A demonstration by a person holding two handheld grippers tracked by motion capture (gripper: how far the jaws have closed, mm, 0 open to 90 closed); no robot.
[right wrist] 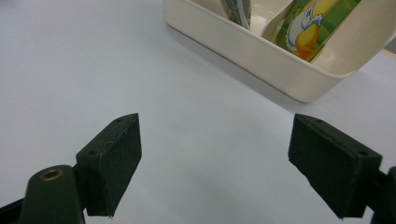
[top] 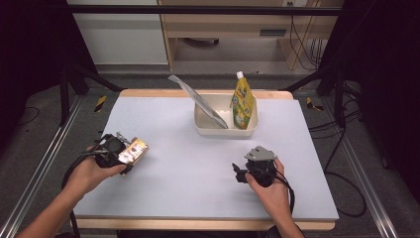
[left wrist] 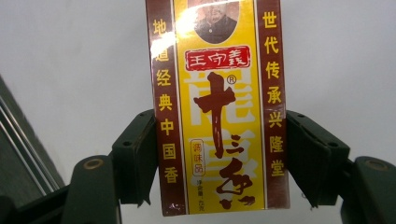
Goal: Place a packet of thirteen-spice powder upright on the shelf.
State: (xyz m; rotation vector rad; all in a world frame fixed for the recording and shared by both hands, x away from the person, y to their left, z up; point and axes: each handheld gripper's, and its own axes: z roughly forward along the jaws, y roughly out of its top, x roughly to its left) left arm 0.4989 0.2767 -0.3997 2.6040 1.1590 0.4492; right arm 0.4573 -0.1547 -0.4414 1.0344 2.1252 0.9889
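Seasoning box [left wrist: 217, 107], yellow with dark red side bands and Chinese lettering, sits clamped between the left tongs [left wrist: 217, 161], the two black jaws pressing on its long edges near its lower end. From above, the left tongs [top: 130, 154] hold that box [top: 133, 151] just over the near left part of the pale counter [top: 188, 168], the person's left hand [top: 91, 171] wrapped around the body behind it. The right tongs [top: 238, 173] rest over the near right part of the counter, held in the right hand [top: 267, 191], well apart from the left. Looking along them, the right tongs [right wrist: 215, 158] stand wide apart with nothing between the jaws, bare counter below. Ahead of them sits a cream tray [right wrist: 261, 56] at the far middle of the counter. In that tray [top: 225, 131] a yellow spouted pouch [top: 243, 101] stands upright at the right end, and a silver packet [top: 198, 101] leans out over the left side.
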